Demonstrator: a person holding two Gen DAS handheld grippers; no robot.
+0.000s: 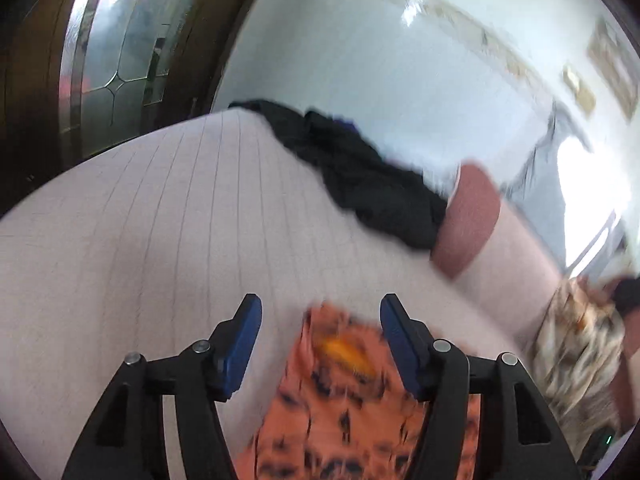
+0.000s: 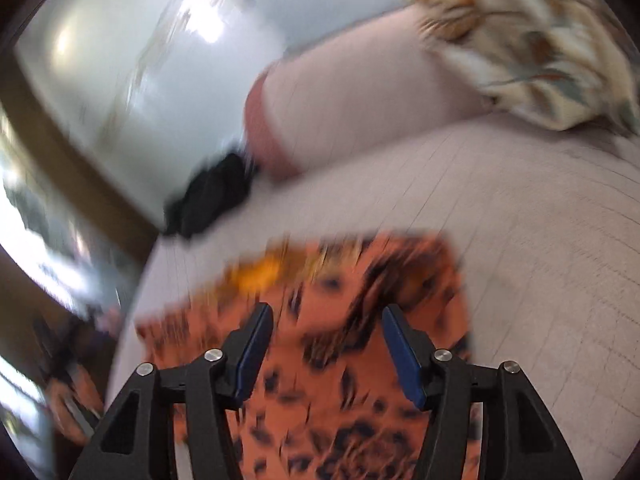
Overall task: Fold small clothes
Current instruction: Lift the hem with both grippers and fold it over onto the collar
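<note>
My left gripper [image 1: 320, 340] and right gripper [image 2: 326, 344] both hang with jaws apart and nothing pinched. The orange spotted cloth [image 2: 360, 320] lies flat on the pale bed [image 1: 140, 220] right under and ahead of both. I judge one fold is laid and released. Next I must pick an edge and pinch it on both sides. Farther off sit a black garment [image 1: 360, 176] and a patterned one [image 2: 540, 52], waiting.
</note>
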